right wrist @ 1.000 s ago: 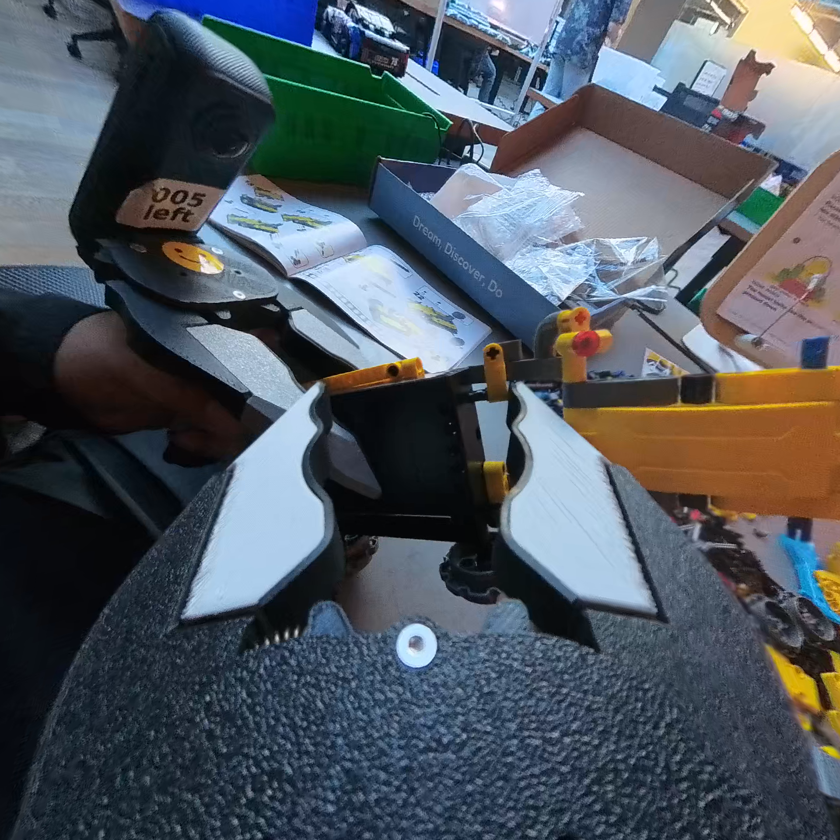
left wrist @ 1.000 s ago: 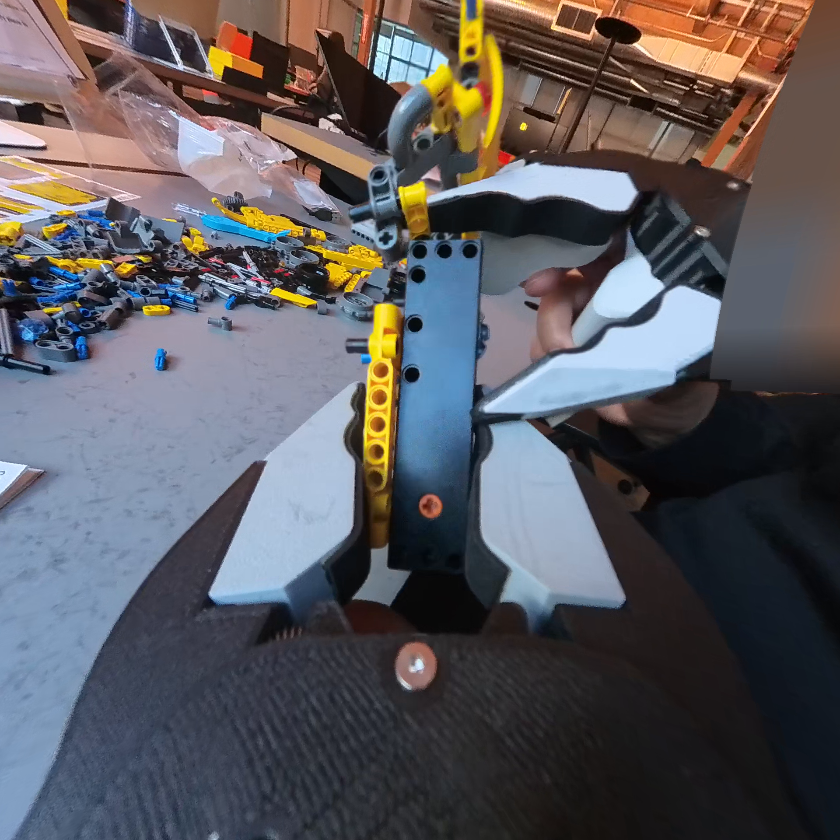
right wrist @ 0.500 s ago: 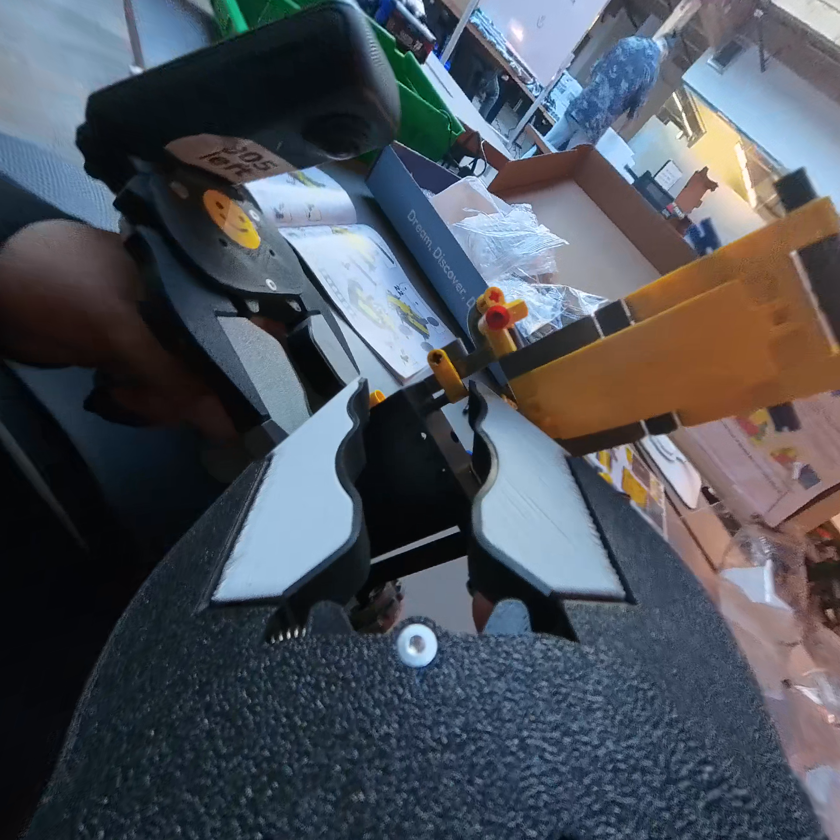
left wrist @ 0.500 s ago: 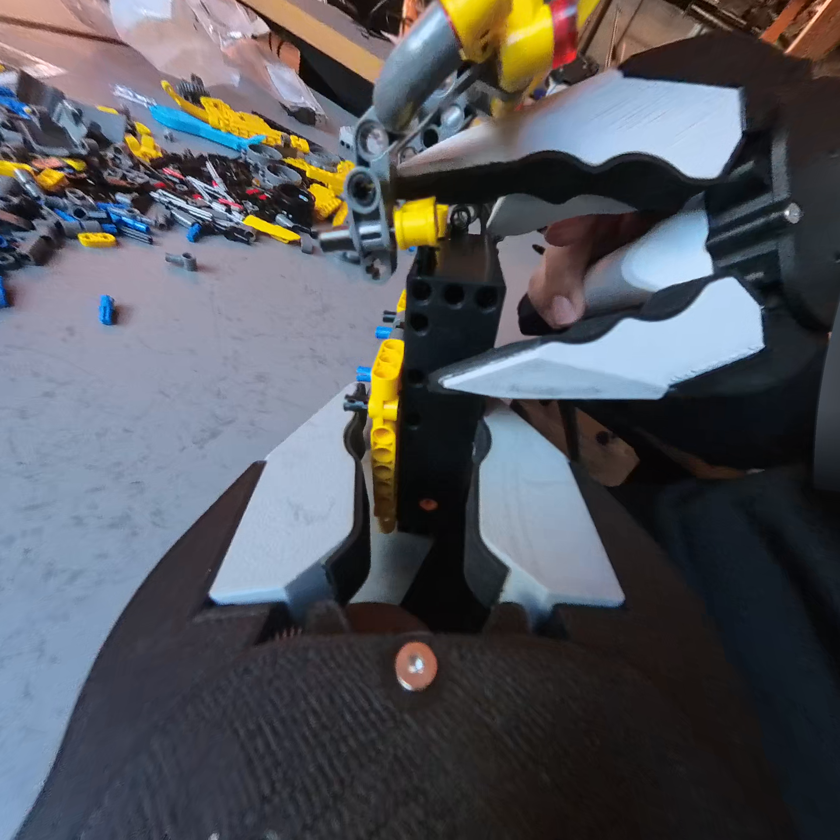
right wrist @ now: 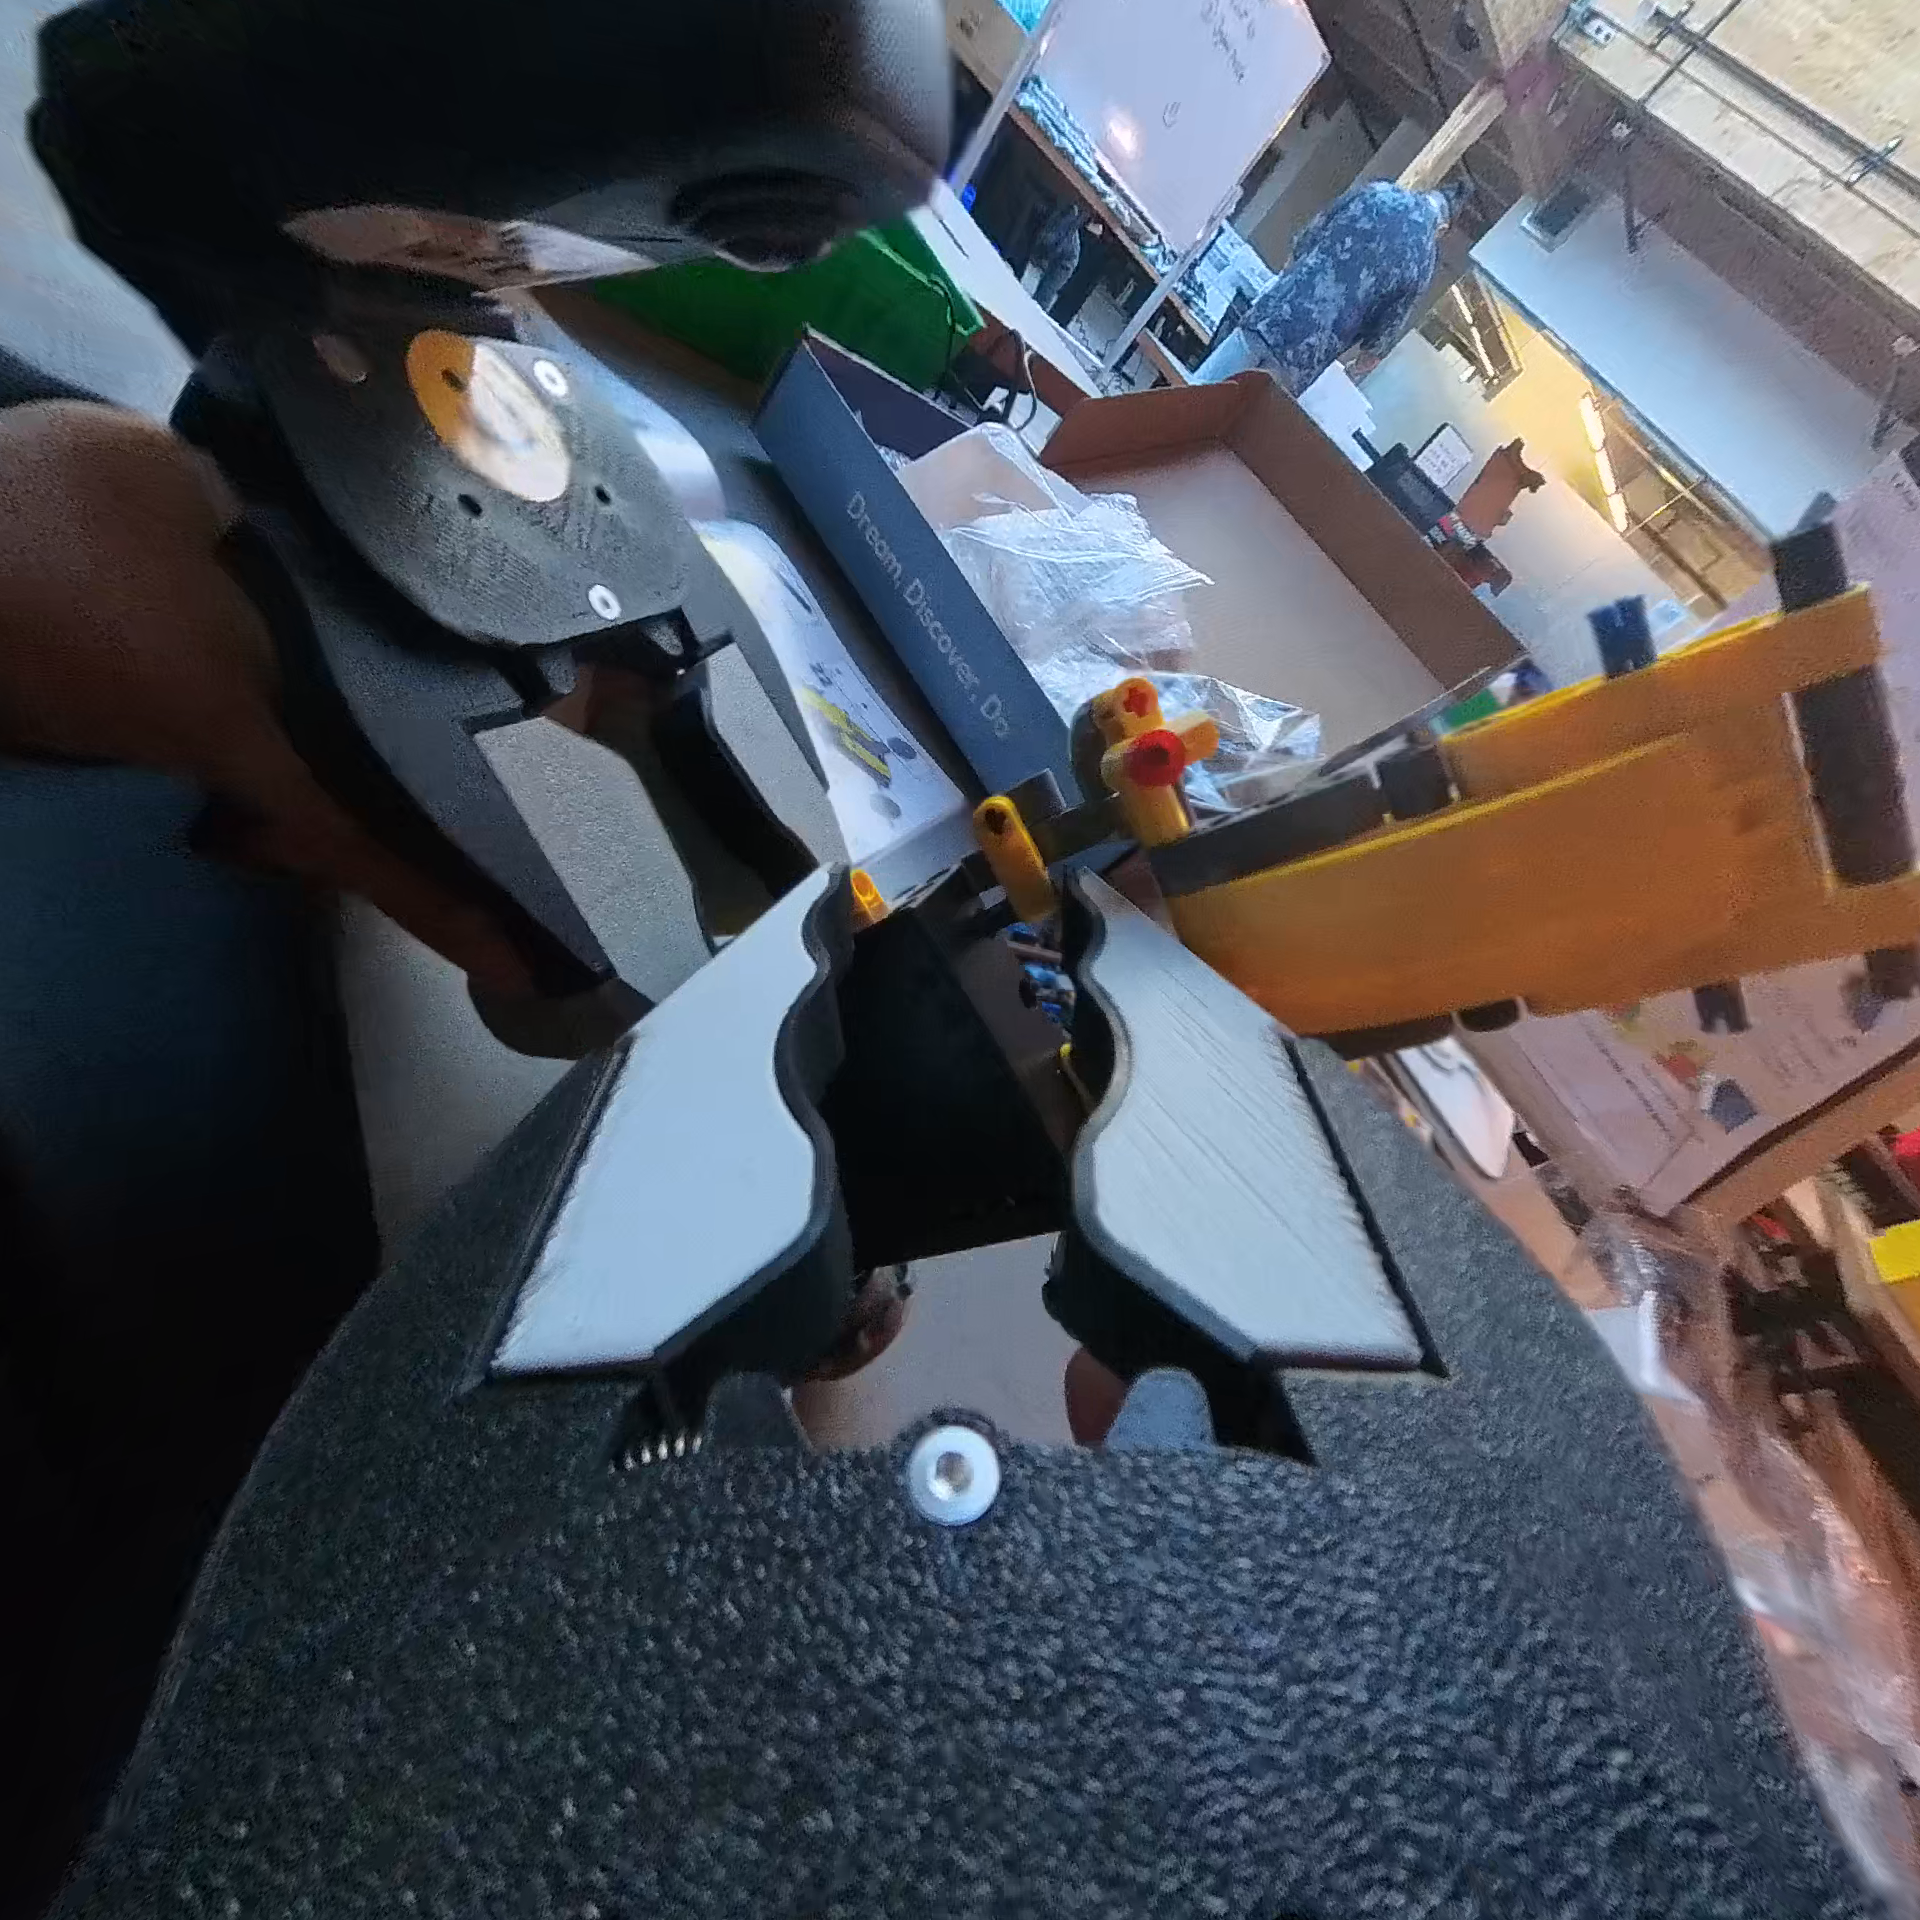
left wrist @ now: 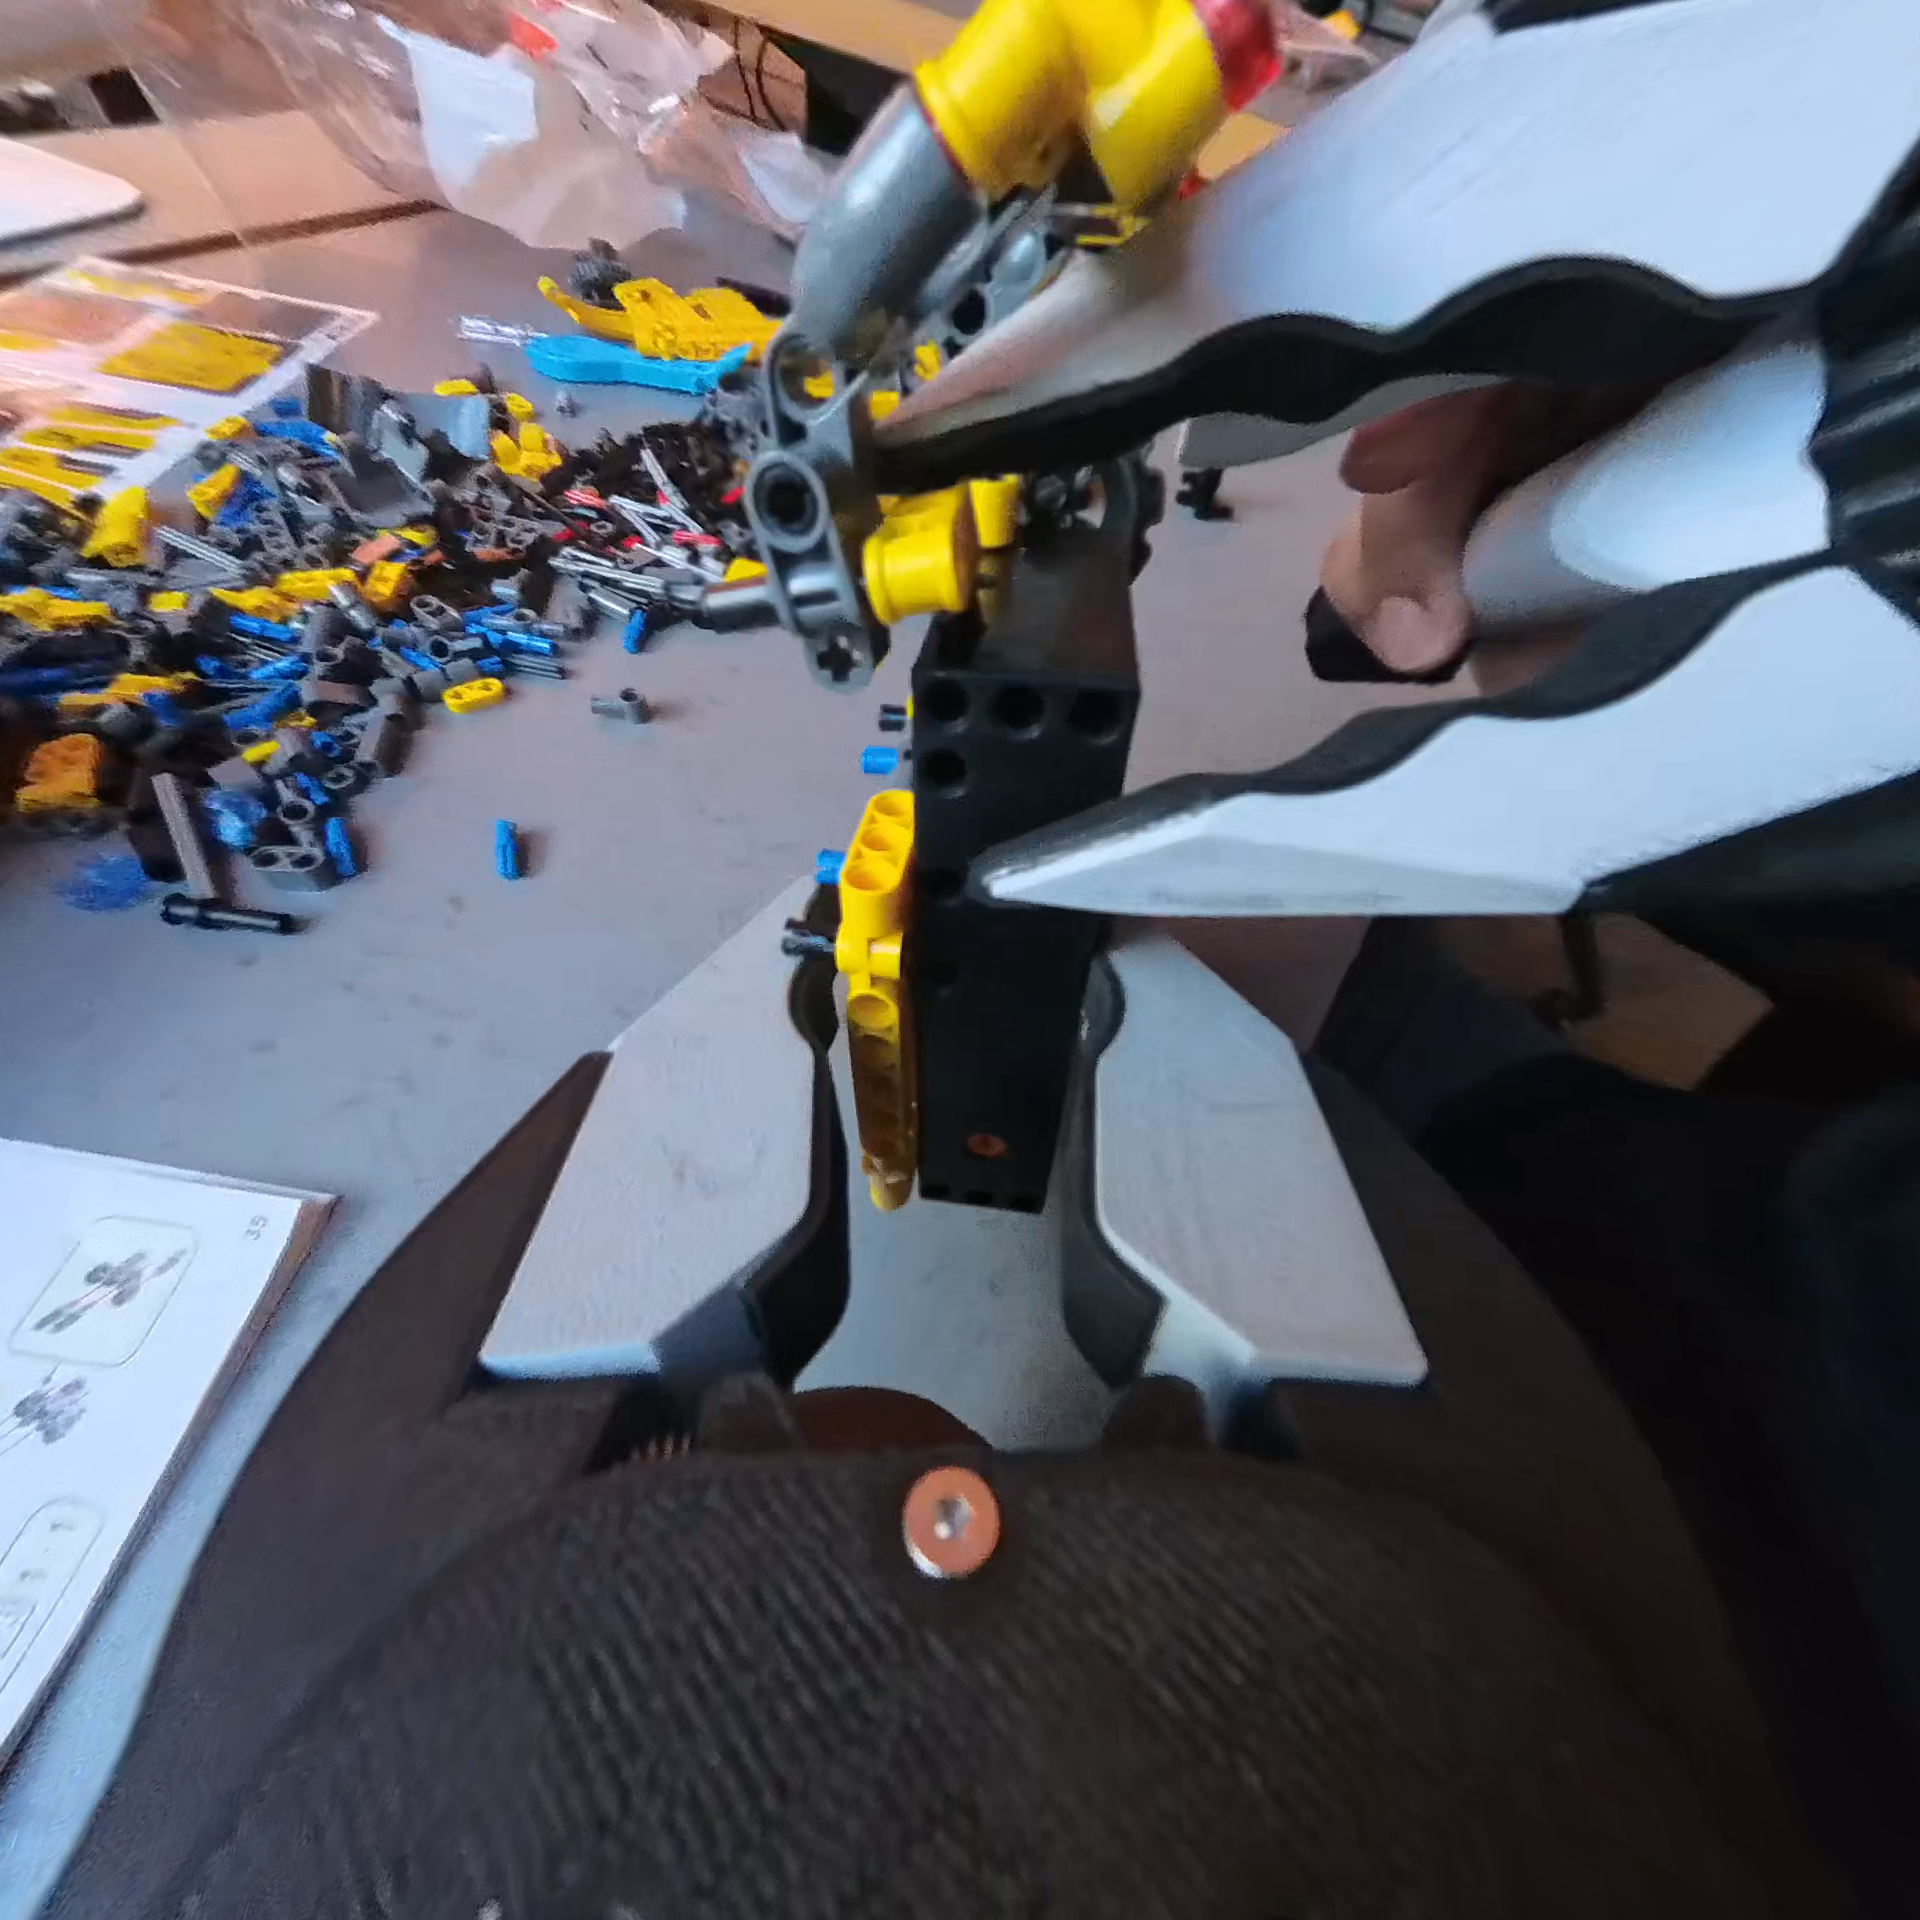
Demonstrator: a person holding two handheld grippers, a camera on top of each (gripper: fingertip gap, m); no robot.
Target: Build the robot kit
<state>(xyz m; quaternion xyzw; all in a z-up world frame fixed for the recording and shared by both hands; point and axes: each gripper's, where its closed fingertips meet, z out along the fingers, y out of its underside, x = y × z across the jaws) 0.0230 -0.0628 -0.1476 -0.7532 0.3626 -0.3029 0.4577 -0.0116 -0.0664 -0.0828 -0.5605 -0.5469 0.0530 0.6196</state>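
A grey counter [left wrist: 436, 997] in a busy workshop carries the work. Nearest, the left claw [left wrist: 961, 1039] pinches the black block [left wrist: 1003, 997] of a brick model, a yellow beam [left wrist: 881, 997] beside it. The right claw [right wrist: 951, 997] clamps the same block from the side. With both pulling, the model could twist apart, or its yellow arm [right wrist: 1507, 883] could snap off. Beyond lie loose bricks [left wrist: 343, 623], a booklet [left wrist: 94, 1382], plastic bags [right wrist: 1049, 582] and a cardboard tray [right wrist: 1247, 520].

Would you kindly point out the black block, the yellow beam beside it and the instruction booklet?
black block [left wrist: 1013, 935]: left wrist view, its holed front face.
yellow beam [left wrist: 881, 997]: left wrist view, mid-length.
instruction booklet [left wrist: 114, 1382]: left wrist view, open page.
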